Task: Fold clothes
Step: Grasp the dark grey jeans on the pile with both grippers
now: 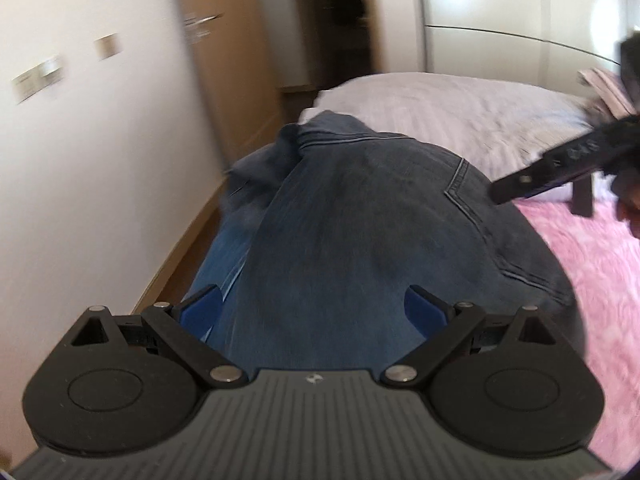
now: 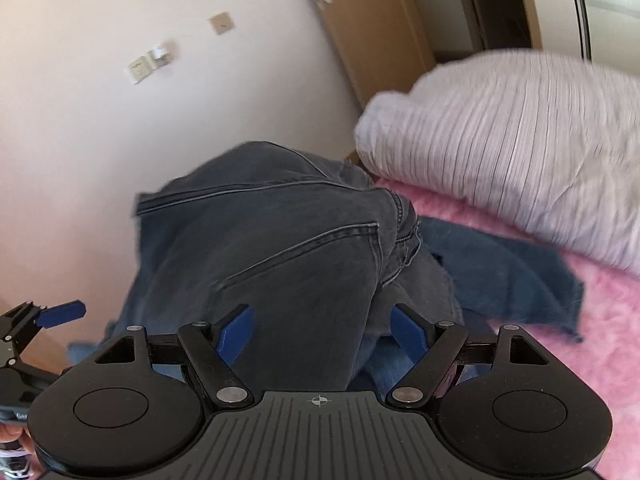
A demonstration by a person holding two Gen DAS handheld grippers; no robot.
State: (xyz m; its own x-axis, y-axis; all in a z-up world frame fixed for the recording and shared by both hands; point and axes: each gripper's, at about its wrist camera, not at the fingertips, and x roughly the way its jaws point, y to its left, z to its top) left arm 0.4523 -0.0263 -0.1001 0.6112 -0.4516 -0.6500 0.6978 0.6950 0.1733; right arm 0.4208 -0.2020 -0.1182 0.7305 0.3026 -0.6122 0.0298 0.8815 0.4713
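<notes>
A pair of dark blue jeans (image 1: 360, 220) lies bunched on the pink blanket, with a back pocket facing up; it also shows in the right wrist view (image 2: 288, 248). My left gripper (image 1: 312, 308) is open, its blue pads spread wide just over the near part of the jeans. My right gripper (image 2: 322, 328) is open too, its pads on either side of a raised fold of denim without closing on it. The right gripper's black finger (image 1: 532, 178) shows in the left wrist view at the jeans' right edge. The left gripper's blue pad (image 2: 60, 314) shows at the right view's left edge.
A fluffy pink blanket (image 1: 592, 264) covers the bed. A pale striped pillow (image 2: 520, 140) lies at the head of the bed. A white wall with switches (image 2: 140, 68) and a wooden door (image 1: 224, 60) stand beside the bed. A white wardrobe (image 1: 520, 16) stands behind.
</notes>
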